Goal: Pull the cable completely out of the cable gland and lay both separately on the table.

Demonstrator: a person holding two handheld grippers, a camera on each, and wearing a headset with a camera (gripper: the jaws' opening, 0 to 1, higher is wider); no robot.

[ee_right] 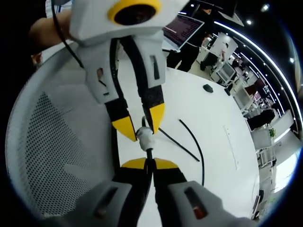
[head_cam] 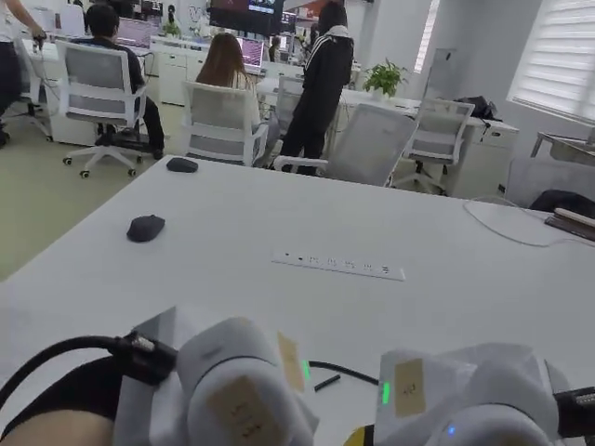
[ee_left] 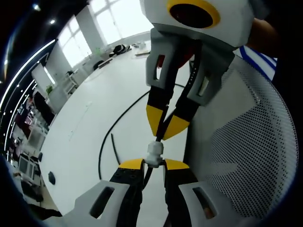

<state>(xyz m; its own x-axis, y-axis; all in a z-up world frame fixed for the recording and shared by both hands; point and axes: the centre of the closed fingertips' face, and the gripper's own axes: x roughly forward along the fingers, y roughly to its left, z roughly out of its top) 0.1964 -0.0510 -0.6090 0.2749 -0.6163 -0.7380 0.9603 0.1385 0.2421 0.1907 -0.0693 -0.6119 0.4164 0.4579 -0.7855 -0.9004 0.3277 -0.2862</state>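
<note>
Left gripper (ee_left: 154, 164) clenched on the white gland (ee_left: 155, 152). Right gripper (ee_right: 147, 163) clenched on the black cable (ee_right: 148, 153) just beside the gland, with the tips of the two tools nearly touching. In either gripper view the opposite tool points head-on, so the pair is set for a straight pull apart. Gland and gripped stretch of cable are held in the air at the near edge of the table (head_cam: 279, 214), beside a white mesh chair back (ee_left: 246, 142). The rest of the cable trails in a loose curve across the tabletop.

Progress: early. The cable enters the gland on the right gripper's side. A dark strand appears to come out on the other side, between the left jaws. The cable is therefore judged to be threaded through and not yet drawn out. How much length remains to pass cannot be told. Nothing has been laid down.

Remaining: draw the cable fully clear of the gland, probably with regrips if the passing end is long. Then set gland and cable on the table, apart from each other. The bare area short of the power strip (head_cam: 339, 263) offers room.
</note>
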